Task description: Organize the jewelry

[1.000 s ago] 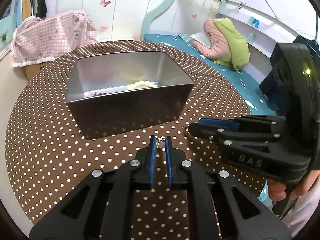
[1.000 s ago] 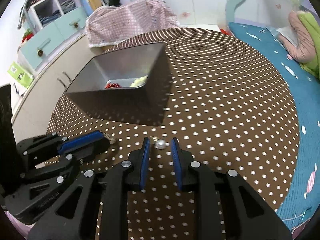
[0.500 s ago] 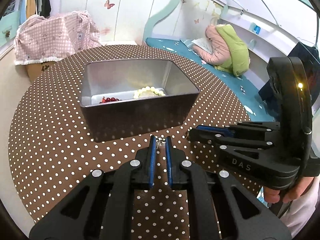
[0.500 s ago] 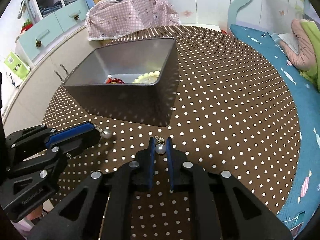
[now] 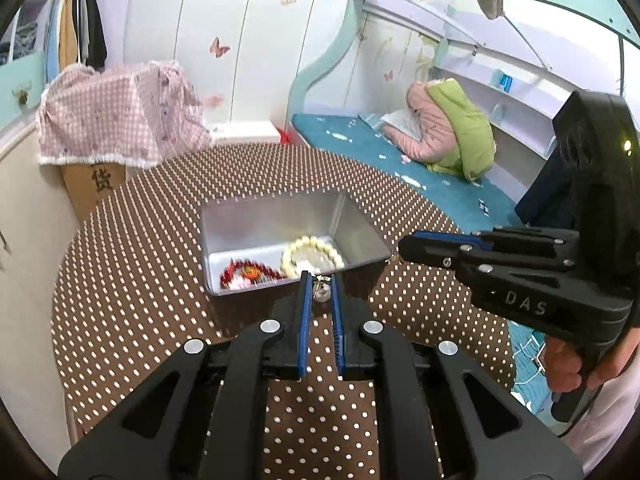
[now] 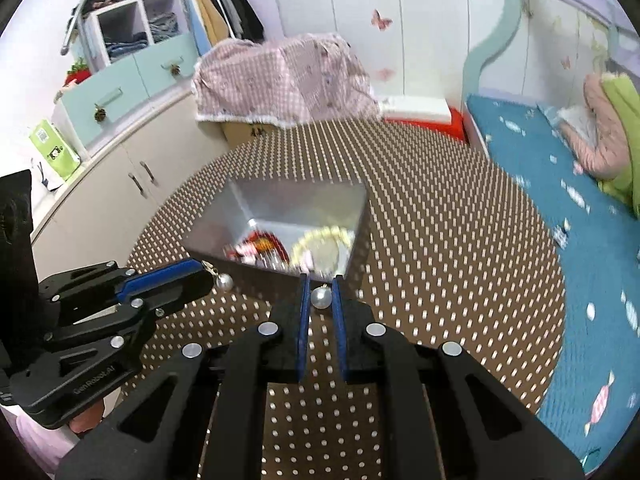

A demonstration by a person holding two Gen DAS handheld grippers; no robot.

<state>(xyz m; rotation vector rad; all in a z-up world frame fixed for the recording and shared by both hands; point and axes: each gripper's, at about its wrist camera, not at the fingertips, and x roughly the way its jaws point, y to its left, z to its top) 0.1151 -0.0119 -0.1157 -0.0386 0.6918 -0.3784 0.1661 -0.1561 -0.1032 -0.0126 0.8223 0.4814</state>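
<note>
Dangling from each clenched tool, a pearl earring [image 6: 321,297] sits pinched in the right gripper [image 6: 320,286] and its twin [image 6: 225,281] by its hook in the left gripper [image 5: 320,280], both held above the dotted table [image 6: 440,264] beside the metal tin [image 6: 296,200], presumably for dropping in with the bracelets [image 5: 312,256].

Motion blur is smearing the red beads [image 6: 262,246] and cream bracelet [image 6: 324,240] inside the metal box [image 6: 296,200]; the bench's [image 6: 440,240] near edge is hiding behind both grippers' fingers [image 6: 304,320].
</note>
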